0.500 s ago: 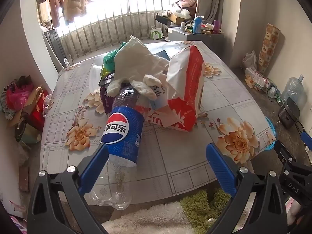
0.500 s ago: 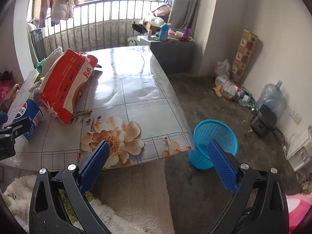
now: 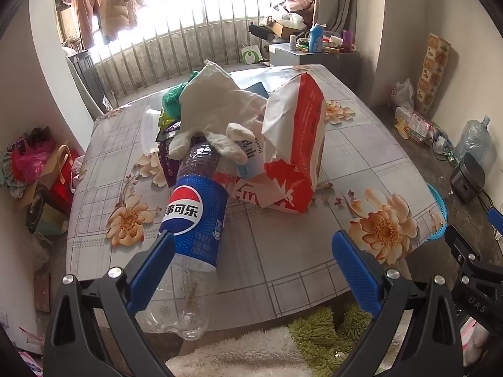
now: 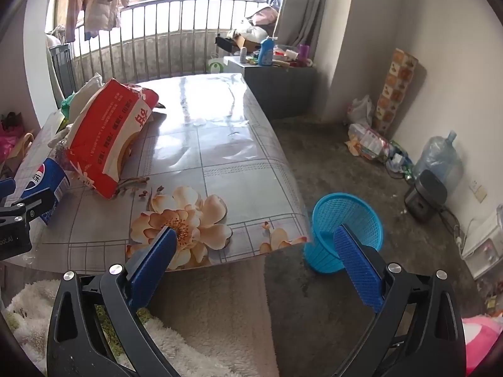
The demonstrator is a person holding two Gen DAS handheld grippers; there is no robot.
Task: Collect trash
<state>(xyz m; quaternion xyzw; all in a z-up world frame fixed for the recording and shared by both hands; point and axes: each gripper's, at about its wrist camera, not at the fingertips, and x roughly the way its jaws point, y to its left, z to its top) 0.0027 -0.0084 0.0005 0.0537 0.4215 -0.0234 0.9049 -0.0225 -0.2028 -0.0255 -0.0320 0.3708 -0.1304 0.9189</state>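
Left claw [image 3: 251,245]: spread wide, nothing gripped; its left finger [image 3: 151,270] is seen just beside the bottle, contact cannot be told
Right claw [image 4: 254,251]: spread wide, nothing gripped, held over the near tabletop edge and floor
Bottle [image 3: 195,216]: clear, blue Pepsi label, laid on its side at the near left of the tabletop [image 3: 283,251], base overhanging the edge, neck tucked under the glove
Glove [image 3: 217,110]: white, draped on top of the pile
Bag [image 3: 295,144]: red and white, leaned just right of the glove
Green wrapper [image 3: 171,100]: behind the glove
Basket [image 4: 345,220]: blue mesh, on the floor, just beside the tabletop's near right corner
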